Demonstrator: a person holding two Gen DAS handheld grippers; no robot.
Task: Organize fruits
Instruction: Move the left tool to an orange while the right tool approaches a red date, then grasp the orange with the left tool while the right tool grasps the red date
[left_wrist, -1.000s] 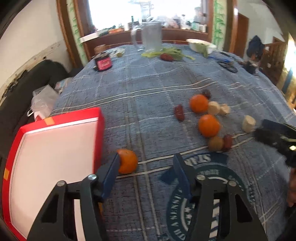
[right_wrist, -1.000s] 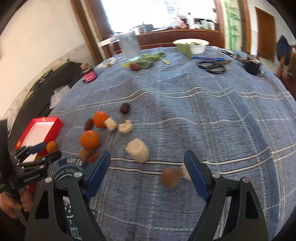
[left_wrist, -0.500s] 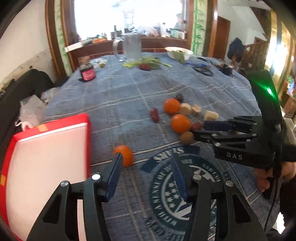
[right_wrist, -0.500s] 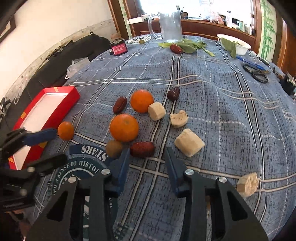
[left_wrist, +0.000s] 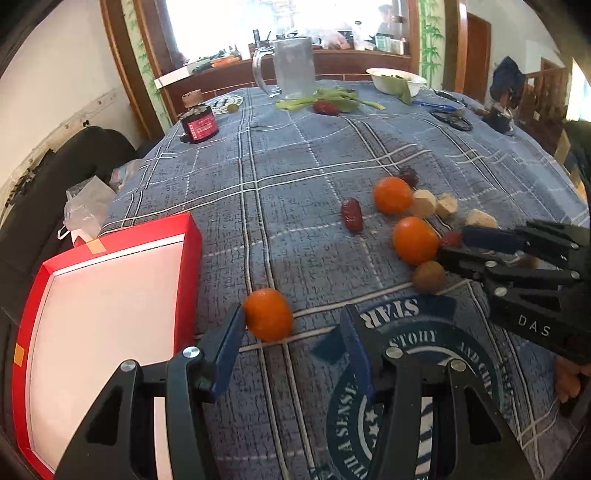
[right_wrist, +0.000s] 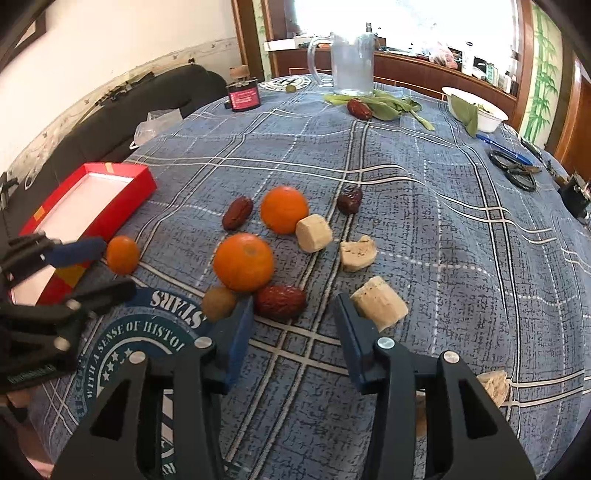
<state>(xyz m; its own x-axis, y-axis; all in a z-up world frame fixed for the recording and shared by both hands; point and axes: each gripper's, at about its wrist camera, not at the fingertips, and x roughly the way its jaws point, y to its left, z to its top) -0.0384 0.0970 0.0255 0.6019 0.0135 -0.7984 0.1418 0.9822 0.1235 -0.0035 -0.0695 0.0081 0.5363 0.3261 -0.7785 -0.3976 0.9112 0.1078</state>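
Red box (left_wrist: 110, 295) at near left of the worktop (left_wrist: 295, 177), white inside, nothing in it: sorting looks barely begun, every fruit yet to be placed.

Left tool (left_wrist: 291, 343) hovers low just right of the box, jaws parted and gripping nothing. Small orange (left_wrist: 267, 314) sits on the cloth against the tip of its left finger, right finger well clear of it. Likely the first pick.

Centre cluster, counted in the right wrist view: two larger oranges (right_wrist: 243, 262), making three oranges in all; three dark red dates (right_wrist: 281, 302) in the cluster, a fourth far off by the green leaves (right_wrist: 384, 105); one small brown round fruit (right_wrist: 218, 303); pale cut chunks (right_wrist: 380, 302), four clear, a fifth part hidden at the near right edge.

Right tool (right_wrist: 293, 317) stands over the near edge of the cluster, jaws having just opened slightly, unclenched, the nearest date just beyond the gap, untouched.
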